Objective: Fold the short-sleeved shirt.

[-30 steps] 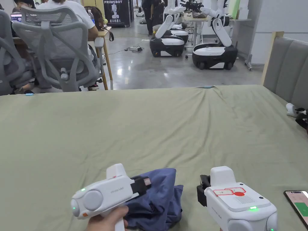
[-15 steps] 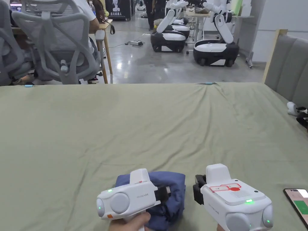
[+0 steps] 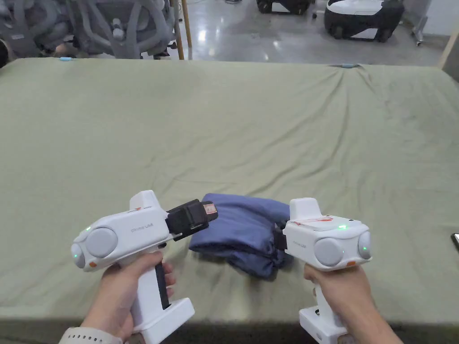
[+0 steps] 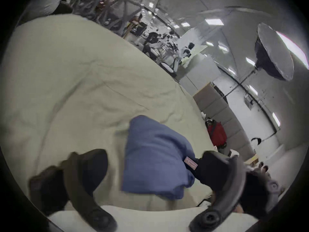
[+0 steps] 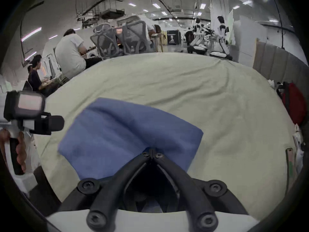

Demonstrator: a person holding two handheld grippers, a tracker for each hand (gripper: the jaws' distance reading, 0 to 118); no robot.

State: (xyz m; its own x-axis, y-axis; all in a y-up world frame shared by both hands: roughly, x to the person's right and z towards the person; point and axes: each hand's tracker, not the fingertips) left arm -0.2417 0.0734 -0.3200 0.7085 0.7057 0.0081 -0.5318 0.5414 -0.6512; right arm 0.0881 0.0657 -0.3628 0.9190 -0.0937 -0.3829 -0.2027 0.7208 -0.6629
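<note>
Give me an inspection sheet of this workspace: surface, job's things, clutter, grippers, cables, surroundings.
Surface: green sheet over the bed, lightly wrinkled.
Job's things: blue shirt lying near the front edge, bunched into a compact folded bundle.
Clutter: phone at the right edge of the sheet; red bag by the grey headboard.
Grippers: left gripper open, jaws apart either side of the shirt; right gripper shut, tips meeting at the shirt's near edge, a pinch of cloth not confirmable.
Cables: nothing seen.
Surroundings: grey office chairs, seated people, wheeled robots on a glossy floor.
</note>
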